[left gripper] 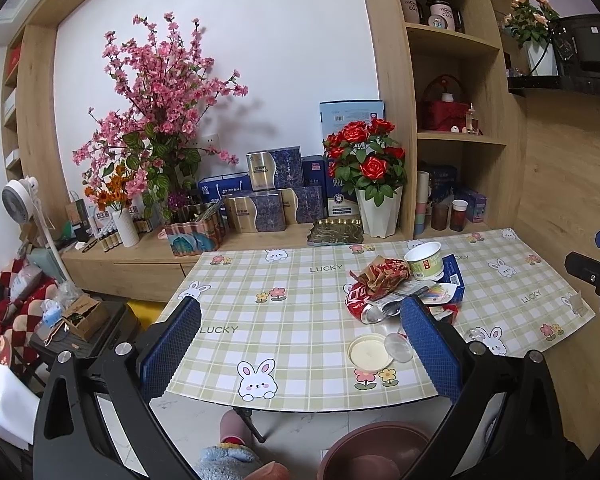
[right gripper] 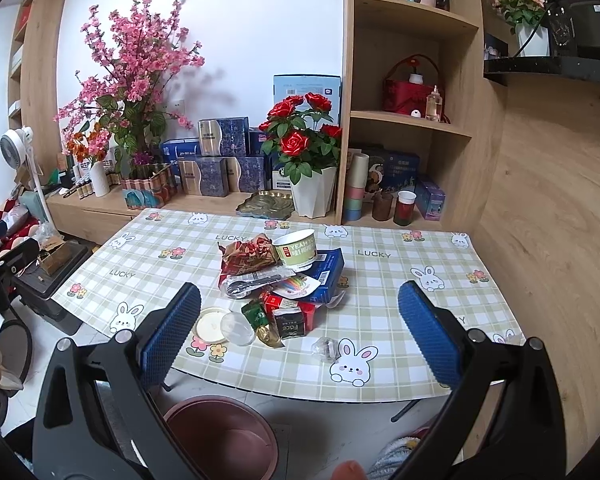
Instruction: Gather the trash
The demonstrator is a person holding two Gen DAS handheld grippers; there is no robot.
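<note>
Step in hand: hovering off the near table edge, not yet reaching for any trash; judging the task as barely begun.
Left gripper (left gripper: 300,344): hanging released, blue pads spread wide, nothing between them.
Right gripper (right gripper: 300,330): hanging released likewise, holding nothing, facing the trash pile.
Trash pile (right gripper: 280,280): lying heaped mid-table on the checked tablecloth (right gripper: 400,292), at about 12 o'clock from the right gripper.
Loose pieces: lying at the near side of the pile, a white round lid (right gripper: 209,325) touching a clear plastic lid (right gripper: 238,328); a crumpled clear wrapper (right gripper: 325,349) sitting apart at 5 o'clock of the pile.
Approach advice: starting with the loose near pieces, closing on edges rather than flat faces; likely needing to slide the flat lids toward the table edge for a grip.
Risk: likely toppling the cup or scattering the pile if pulling from beneath.
Paper cup (right gripper: 296,250): resting on top of the pile at its far side, leaning on a blue carton (right gripper: 328,270); contents not showing.
Crushed red can (left gripper: 362,300): lying on its side at the left of the pile, mouth facing the camera.
Brown bin (right gripper: 220,436): standing on the floor below the near table edge, at 6 o'clock of the pile; visible interior showing no trash.
</note>
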